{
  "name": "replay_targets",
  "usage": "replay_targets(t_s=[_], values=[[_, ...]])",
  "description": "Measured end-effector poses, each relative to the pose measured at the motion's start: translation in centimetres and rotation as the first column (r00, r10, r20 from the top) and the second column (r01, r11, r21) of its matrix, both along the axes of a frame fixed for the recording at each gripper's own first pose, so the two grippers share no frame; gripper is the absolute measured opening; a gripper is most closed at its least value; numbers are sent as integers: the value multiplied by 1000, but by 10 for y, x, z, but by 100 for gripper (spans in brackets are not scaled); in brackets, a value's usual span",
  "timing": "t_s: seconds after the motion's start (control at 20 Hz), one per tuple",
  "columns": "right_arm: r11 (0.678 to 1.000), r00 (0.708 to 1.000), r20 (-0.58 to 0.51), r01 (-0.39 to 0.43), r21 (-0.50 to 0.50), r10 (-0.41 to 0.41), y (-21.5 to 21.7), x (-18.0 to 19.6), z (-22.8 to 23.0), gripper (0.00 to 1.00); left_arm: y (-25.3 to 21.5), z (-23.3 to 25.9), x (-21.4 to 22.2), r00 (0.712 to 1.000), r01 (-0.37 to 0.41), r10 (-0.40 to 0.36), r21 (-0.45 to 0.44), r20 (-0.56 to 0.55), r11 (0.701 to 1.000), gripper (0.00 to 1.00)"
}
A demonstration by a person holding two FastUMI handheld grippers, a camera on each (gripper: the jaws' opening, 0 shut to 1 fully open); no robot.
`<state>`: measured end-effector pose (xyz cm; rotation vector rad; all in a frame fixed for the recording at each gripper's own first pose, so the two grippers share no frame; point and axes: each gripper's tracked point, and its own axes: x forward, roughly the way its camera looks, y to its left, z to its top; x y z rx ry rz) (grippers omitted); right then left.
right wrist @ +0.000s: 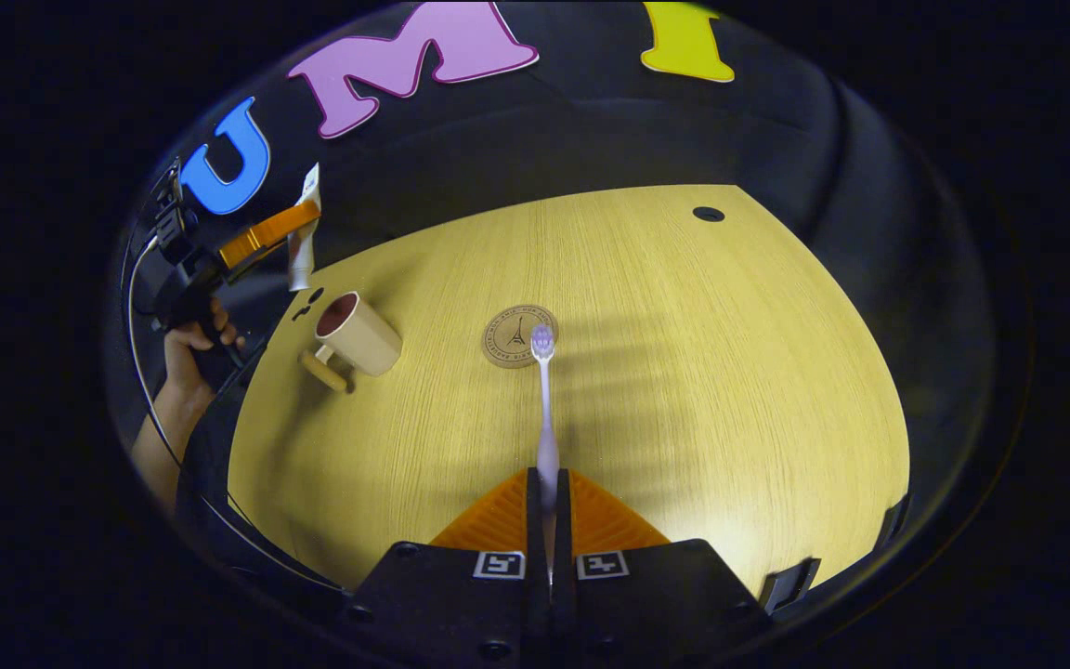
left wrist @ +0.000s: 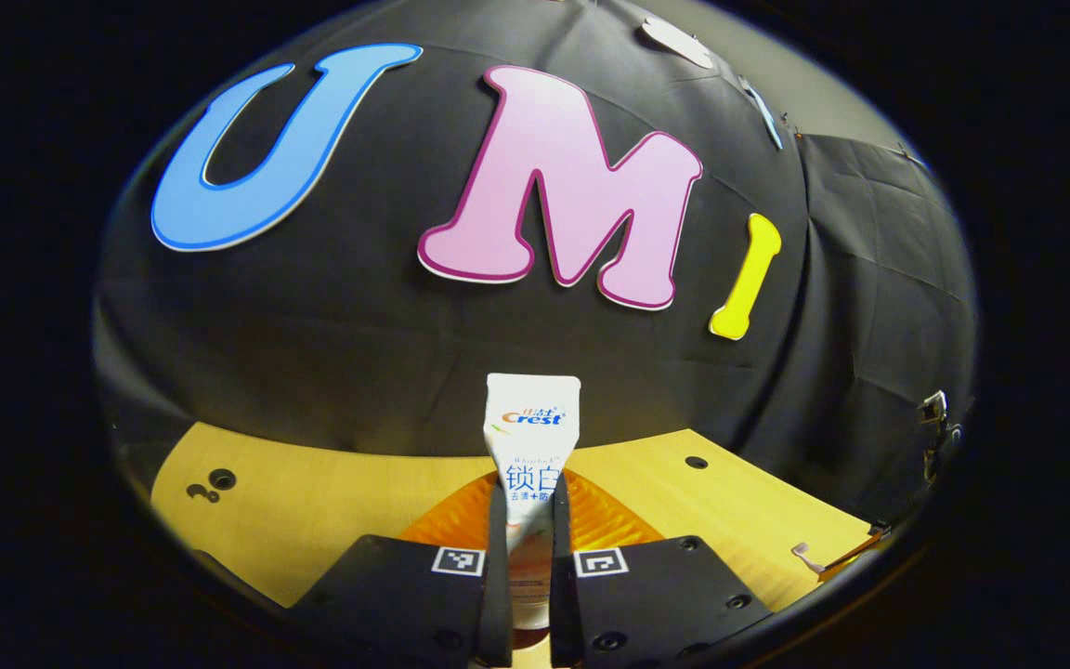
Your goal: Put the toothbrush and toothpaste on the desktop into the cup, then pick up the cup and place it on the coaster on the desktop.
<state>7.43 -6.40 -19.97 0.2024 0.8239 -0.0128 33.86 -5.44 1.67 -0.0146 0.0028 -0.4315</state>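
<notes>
Above desktop (right wrist: 684,372), toothbrush (right wrist: 544,409) in right tool (right wrist: 549,520).

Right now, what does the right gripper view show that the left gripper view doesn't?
Right gripper view: the right gripper shut on the toothbrush, whose head overlaps the coaster in the image, the cup on the desktop, and a hand holding the left gripper. Left gripper view: a close look at the left gripper shut on the toothpaste. Both: desktop, booth wall, toothpaste.
</notes>
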Motion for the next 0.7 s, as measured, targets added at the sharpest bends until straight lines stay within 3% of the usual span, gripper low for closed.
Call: replay_targets(t_s=[0.25,0.55,0.7], values=[[1000,1000,-20,-3,-23,3,-12,-2,-2,5,1,-37,15,1000,-24,24,37,-1,999,21],[999,999,-35,-7,-33,6,-17,-9,-10,5,11,-70,10,1000,-28,26,165,10,986,21],[999,999,-41,-4,-34,3,-19,-11,-13,5,26,-82,10,996,-93,93,185,9,978,25]])
